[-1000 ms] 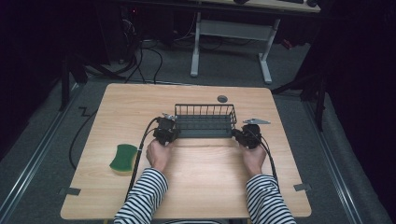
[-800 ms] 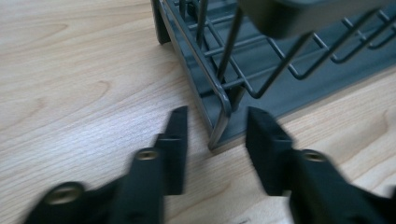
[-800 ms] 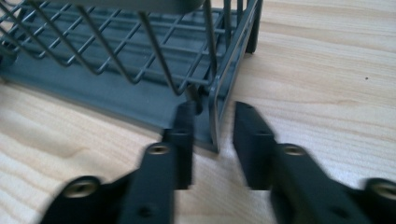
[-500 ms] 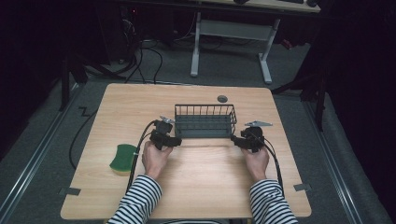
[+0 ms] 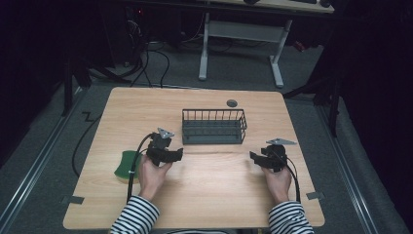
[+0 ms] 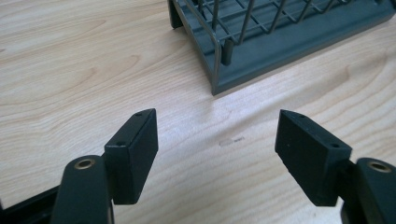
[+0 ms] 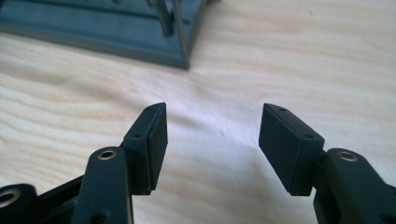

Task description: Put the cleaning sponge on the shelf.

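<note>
On the left of the wooden table (image 5: 122, 112) we saw a green sponge (image 5: 127, 164) lying flat near the front edge, just beside the left hand (image 5: 152, 174). That hand held the left gripper (image 5: 178, 155), which pointed toward the middle of the table and sat apart from the wire basket (image 5: 214, 126), below and to the left of the basket's near left corner. In the left gripper view the basket (image 6: 261, 42) stood ahead of the jaws and off toward the upper right, with bare wood between the two black pads; nothing touched them. Those jaws had just been opening, and they stood wide apart with nothing between them. The basket itself rested upright in the middle of the table, dark grey, with a solid base and thin wire walls, and a small dark round spot (image 5: 232, 103) lay on the wood just behind it. Further right, the right gripper (image 5: 254, 157) was carried by the right hand (image 5: 277, 183), pointing inward toward the table's middle, below and to the right of the basket's near right corner and clear of it. In the right gripper view the base of the basket (image 7: 102, 32) lay ahead toward the upper left, past the tips. Its jaws too had just been opening, and they gaped over bare wood, gripping nothing. Striped sleeves (image 5: 137, 219) came in from the near edge.
</note>
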Tool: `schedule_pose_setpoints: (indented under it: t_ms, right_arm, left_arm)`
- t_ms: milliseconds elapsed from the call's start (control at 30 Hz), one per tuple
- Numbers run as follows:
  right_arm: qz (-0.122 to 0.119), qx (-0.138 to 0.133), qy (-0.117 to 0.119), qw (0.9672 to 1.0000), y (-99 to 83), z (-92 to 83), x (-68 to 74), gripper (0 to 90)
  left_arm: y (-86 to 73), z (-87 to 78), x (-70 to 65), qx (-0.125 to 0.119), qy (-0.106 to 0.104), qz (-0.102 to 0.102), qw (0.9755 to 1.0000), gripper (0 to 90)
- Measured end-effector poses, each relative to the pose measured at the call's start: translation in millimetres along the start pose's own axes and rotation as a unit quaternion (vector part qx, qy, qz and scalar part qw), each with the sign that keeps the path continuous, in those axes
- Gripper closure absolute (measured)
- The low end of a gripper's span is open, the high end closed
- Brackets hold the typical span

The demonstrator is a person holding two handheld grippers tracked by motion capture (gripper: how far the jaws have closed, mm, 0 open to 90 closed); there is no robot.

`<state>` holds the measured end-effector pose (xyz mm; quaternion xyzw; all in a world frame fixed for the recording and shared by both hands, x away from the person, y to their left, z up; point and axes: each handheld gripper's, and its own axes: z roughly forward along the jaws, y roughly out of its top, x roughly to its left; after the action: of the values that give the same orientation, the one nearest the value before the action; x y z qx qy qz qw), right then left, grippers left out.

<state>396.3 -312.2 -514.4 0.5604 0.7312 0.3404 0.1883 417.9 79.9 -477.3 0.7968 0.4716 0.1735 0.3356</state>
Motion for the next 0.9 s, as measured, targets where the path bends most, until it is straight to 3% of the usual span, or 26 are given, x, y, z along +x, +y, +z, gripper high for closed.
schedule_pose_setpoints:
  t_ms: [267, 467, 667, 900]
  right_arm:
    - [-0.004, 0.001, -0.008, 1.0, -22.8, -11.7, -2.4, 41.0]
    - [-0.017, -0.01, -0.029, 0.9994, -39.5, -20.8, -3.2, 39.9]
    - [-0.051, -0.009, -0.037, 0.998, -44.5, -22.1, 0.2, 33.2]
    - [-0.051, -0.008, -0.035, 0.998, -44.6, -22.1, 0.1, 32.5]
  left_arm:
    - [-14.0, -22.2, 6.9, -0.009, -0.001, 0.003, 1.0, 29.5]
    - [-25.5, -40.4, 18.6, -0.01, 0.003, -0.007, 0.9999, 28.2]
    - [-35.8, -62.6, 38.6, -0.013, 0.014, -0.024, 0.9995, 26.5]
    - [-51.5, -83.8, 69.6, -0.001, 0.031, -0.059, 0.9978, 24.7]
